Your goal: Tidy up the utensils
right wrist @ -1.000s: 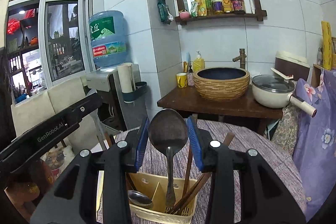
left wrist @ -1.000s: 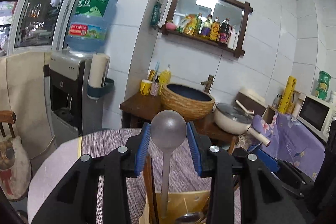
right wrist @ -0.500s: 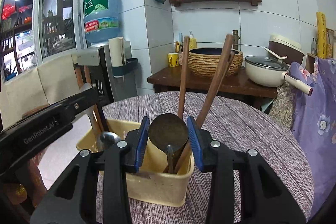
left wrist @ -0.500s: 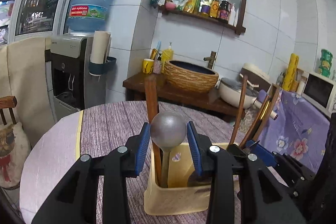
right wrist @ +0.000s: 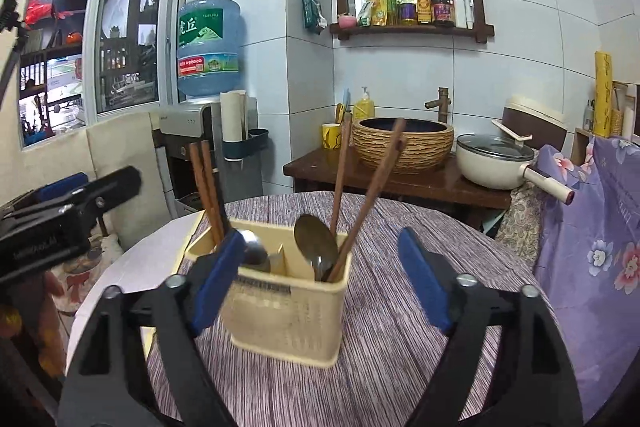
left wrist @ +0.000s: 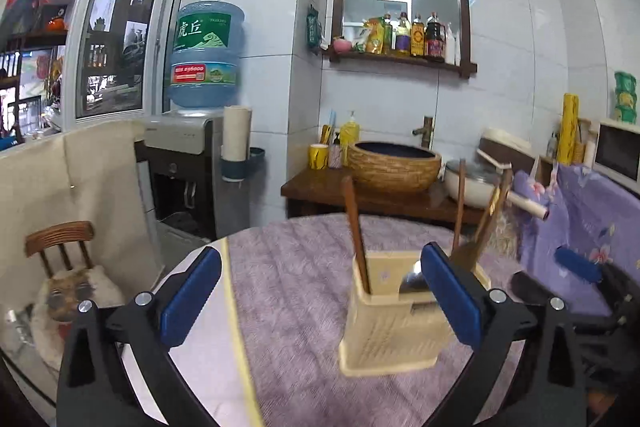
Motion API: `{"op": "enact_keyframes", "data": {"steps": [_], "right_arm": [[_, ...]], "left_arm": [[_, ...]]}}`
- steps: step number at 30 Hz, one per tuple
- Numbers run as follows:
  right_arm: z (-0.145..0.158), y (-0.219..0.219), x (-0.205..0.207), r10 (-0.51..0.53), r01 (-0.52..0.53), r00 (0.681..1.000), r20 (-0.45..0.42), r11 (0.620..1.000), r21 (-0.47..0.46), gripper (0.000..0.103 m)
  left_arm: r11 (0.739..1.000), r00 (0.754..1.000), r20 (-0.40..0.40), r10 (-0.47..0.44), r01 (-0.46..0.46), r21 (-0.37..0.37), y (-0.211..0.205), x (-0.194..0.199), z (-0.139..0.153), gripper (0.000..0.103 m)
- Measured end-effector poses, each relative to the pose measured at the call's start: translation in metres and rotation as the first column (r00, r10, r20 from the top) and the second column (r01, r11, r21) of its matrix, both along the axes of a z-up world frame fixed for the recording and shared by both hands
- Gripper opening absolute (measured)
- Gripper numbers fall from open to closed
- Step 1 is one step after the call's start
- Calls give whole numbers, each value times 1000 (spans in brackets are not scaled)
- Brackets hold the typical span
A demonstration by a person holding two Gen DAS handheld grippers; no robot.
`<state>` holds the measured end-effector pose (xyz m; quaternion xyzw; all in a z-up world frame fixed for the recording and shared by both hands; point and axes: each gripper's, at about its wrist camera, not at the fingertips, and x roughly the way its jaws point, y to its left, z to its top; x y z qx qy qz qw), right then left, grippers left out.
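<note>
Both spoons sit in the caddy (right wrist: pixel 288 291) on the surface (right wrist: pixel 400 367); left gripper (left wrist: pixel 320 301) and right gripper (right wrist: pixel 320 279) jaws opening, nothing between them. Back straight out, clear of the chopsticks (right wrist: pixel 372 187), so nothing tips.

"虎丘" on water jug (left wrist: pixel 205 55).

The worktop (right wrist: pixel 400 307) is round and covered with a purple striped cloth (left wrist: pixel 304 291); its bare pale edge shows beyond the left fingers. One cream plastic utensil caddy (right wrist: pixel 288 315) stands directly on the cloth, just ahead of the fingers, nearer to the left finger in the right wrist view.
</note>
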<state>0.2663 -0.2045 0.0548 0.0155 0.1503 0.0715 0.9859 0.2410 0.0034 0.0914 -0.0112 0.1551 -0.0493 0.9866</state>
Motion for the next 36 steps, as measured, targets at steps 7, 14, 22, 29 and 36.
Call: {"op": "enact_keyframes", "data": {"steps": [7, 14, 22, 29, 36], "right_arm": [[-39, -6, -117, 38, -38, 999, -2, 999, 0, 98], [-73, -7, -207, 37, -37, 999, 6, 999, 15, 98], [-74, -10, -254, 21, -24, 998, 64, 999, 38, 98], [-68, -11, -258, 16, -18, 997, 75, 999, 31, 98], [-67, -11, -258, 16, -18, 998, 68, 1000, 24, 98]], "left_arm": [[999, 991, -134, -24, 20, -29, 7, -100, -60, 98], [998, 986, -162, -34, 26, -56, 7, -167, -86, 98], [1000, 997, -82, -13, 15, 25, -3, -204, -79, 98], [999, 998, -67, -19, 21, 28, -5, -208, -80, 98], [999, 997, -68, -23, 26, 40, -8, -212, -82, 98]]}}
